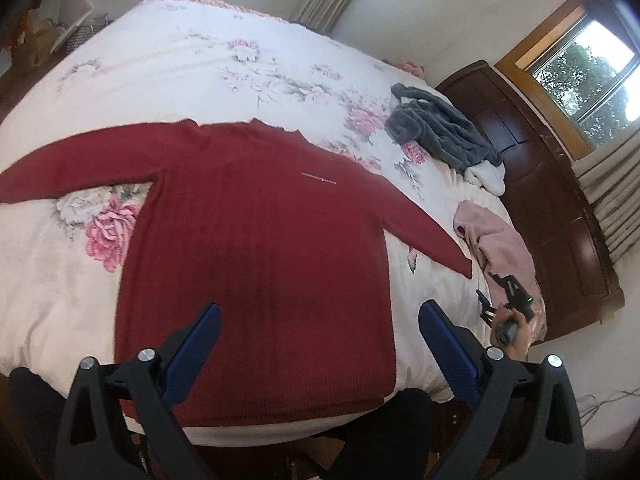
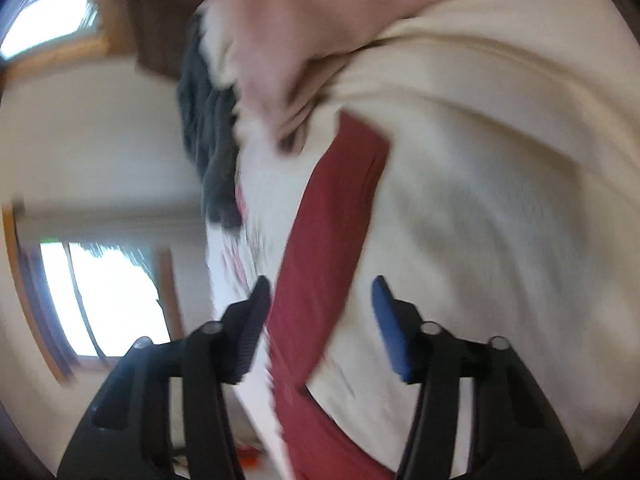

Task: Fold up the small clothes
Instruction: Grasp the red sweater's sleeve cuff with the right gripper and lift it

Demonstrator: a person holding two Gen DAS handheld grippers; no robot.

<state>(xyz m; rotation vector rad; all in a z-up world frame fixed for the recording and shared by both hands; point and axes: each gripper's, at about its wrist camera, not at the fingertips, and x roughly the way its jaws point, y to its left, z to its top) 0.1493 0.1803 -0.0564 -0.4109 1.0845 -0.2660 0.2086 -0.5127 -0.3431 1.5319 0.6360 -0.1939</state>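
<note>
A bed (image 1: 168,60) with a floral cover carries a spread red sweater (image 1: 256,248), a grey fleece garment (image 1: 440,132) and a pink garment (image 1: 500,240).

A bed (image 1: 168,56) under a white, pink-flowered cover fills the room; dark wooden furniture (image 1: 548,184) stands against pale walls (image 1: 448,16); a wood-framed window (image 1: 588,76) admits daylight; beige curtains (image 1: 612,204) hang beside it.

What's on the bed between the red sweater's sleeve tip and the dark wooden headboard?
In the left wrist view, a crumpled pink garment lies between the red sweater sleeve tip and the headboard.
</note>
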